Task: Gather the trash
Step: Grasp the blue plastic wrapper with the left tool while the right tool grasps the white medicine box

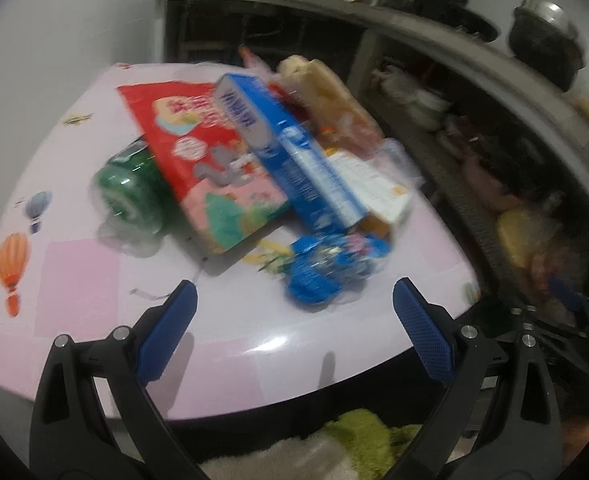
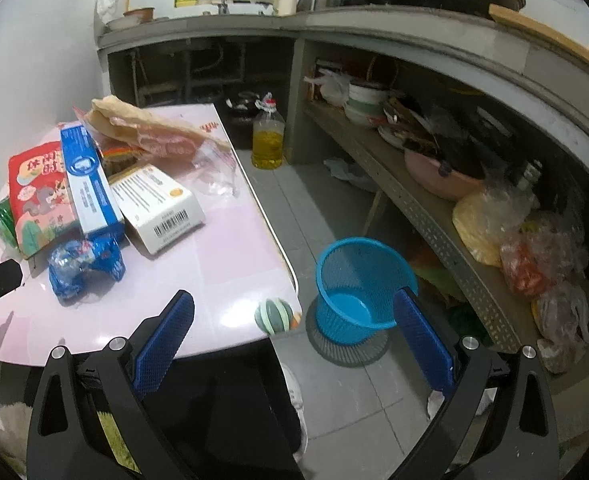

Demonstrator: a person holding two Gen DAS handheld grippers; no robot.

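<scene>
From my left wrist: my left gripper (image 1: 294, 308) hangs wide open and empty over the pink table (image 1: 74, 280), facing a blurred trash pile (image 1: 254, 168).

From my right wrist: my right gripper (image 2: 292, 318) gapes empty at the table's edge; the blue basket (image 2: 360, 284) stands on the floor beside it.

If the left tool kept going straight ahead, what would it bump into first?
Probably the crumpled blue wrapper: it lies on the pink table right ahead of the open left tool, nearest of the trash pile. Depth is hard to judge in this blurry view.
</scene>
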